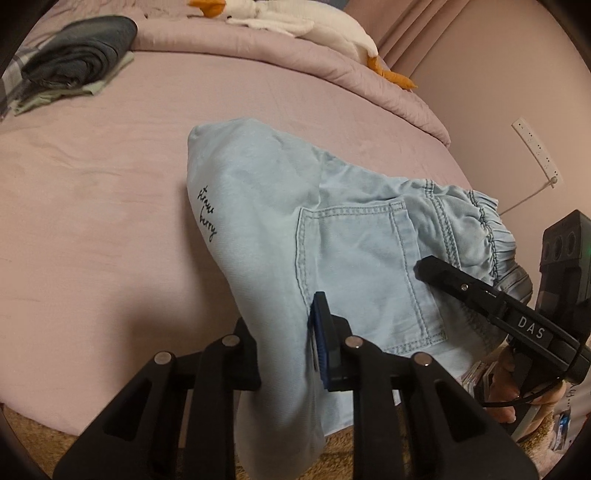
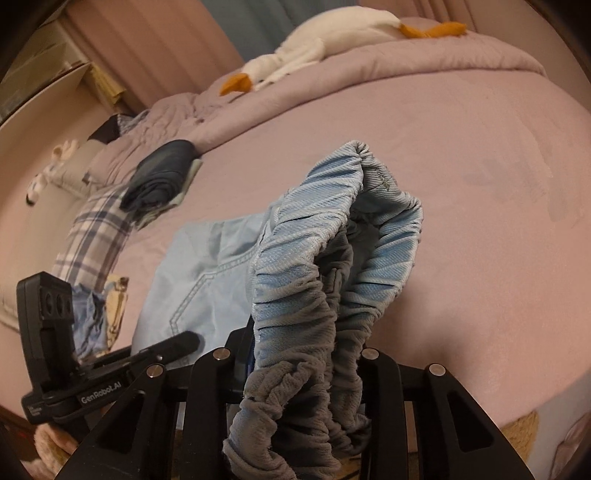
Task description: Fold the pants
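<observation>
both grippers, left gripper [image 1: 286,354] and right gripper [image 2: 299,373], clamp the pants [image 1: 354,236] between their pads.

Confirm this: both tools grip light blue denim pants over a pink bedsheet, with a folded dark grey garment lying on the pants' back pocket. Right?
Not quite. The left wrist view shows the folded dark grey garment lying far across the pink bedsheet, not on the back pocket of the pants.

Ahead and to the left of the left gripper [image 1: 286,350], the pink sheet [image 1: 110,192] lies bare. Far ahead at its left, a stack of folded clothes [image 1: 77,62] blocks that corner. Beyond, a rolled duvet [image 1: 295,59] with a plush goose [image 1: 325,29] closes off the far edge.
</observation>
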`<state>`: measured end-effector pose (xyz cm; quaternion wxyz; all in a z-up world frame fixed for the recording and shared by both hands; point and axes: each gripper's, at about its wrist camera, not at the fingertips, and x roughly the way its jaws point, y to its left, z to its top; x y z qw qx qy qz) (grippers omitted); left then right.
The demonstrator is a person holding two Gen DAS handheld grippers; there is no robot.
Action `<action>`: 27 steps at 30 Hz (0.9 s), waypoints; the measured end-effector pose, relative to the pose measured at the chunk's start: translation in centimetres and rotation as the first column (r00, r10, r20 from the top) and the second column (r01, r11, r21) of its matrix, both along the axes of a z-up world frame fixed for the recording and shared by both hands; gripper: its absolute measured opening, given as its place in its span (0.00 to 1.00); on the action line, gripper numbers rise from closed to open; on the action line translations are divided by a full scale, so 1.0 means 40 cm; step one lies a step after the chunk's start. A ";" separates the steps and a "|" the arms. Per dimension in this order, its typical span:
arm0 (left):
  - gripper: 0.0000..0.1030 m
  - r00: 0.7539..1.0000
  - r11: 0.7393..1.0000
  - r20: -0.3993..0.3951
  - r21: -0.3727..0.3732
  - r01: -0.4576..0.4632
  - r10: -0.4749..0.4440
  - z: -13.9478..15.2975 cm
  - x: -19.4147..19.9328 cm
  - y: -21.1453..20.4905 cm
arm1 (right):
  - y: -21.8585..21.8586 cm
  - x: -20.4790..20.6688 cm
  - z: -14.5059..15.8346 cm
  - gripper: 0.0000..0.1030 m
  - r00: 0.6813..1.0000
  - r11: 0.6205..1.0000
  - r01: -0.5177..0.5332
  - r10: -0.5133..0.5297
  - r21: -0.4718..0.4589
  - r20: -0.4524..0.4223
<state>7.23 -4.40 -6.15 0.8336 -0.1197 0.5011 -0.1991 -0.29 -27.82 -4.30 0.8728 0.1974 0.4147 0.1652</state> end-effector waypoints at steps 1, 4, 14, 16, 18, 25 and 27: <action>0.20 1.000 1.000 0.006 0.008 0.000 0.000 0.006 -0.009 0.011 | 0.009 -0.001 0.006 0.33 1.000 1.000 -0.005 0.006 -0.006 0.004; 0.20 1.000 1.000 0.027 0.023 -0.002 0.001 0.024 -0.024 0.035 | 0.028 0.000 0.017 0.33 1.000 1.000 -0.015 0.015 -0.014 0.008; 0.20 0.997 0.999 0.076 0.028 -0.032 0.030 0.042 -0.020 0.092 | 0.089 0.000 0.055 0.33 0.999 0.996 -0.023 0.027 -0.090 0.041; 0.20 0.996 0.999 0.076 0.024 -0.049 0.047 0.044 -0.009 0.102 | 0.097 0.004 0.059 0.33 0.998 0.995 -0.028 0.033 -0.100 0.045; 0.20 0.995 0.998 0.087 0.027 -0.056 0.053 0.051 -0.009 0.106 | 0.105 0.009 0.064 0.33 0.998 0.994 -0.030 0.035 -0.103 0.044; 0.20 0.991 0.997 0.118 0.048 -0.066 0.060 0.062 0.015 0.108 | 0.121 0.026 0.081 0.33 0.998 0.992 -0.014 0.022 -0.126 0.062; 0.20 0.990 0.995 0.127 0.065 -0.072 0.063 0.060 0.027 0.104 | 0.124 0.035 0.081 0.33 0.998 0.991 -0.010 0.018 -0.132 0.060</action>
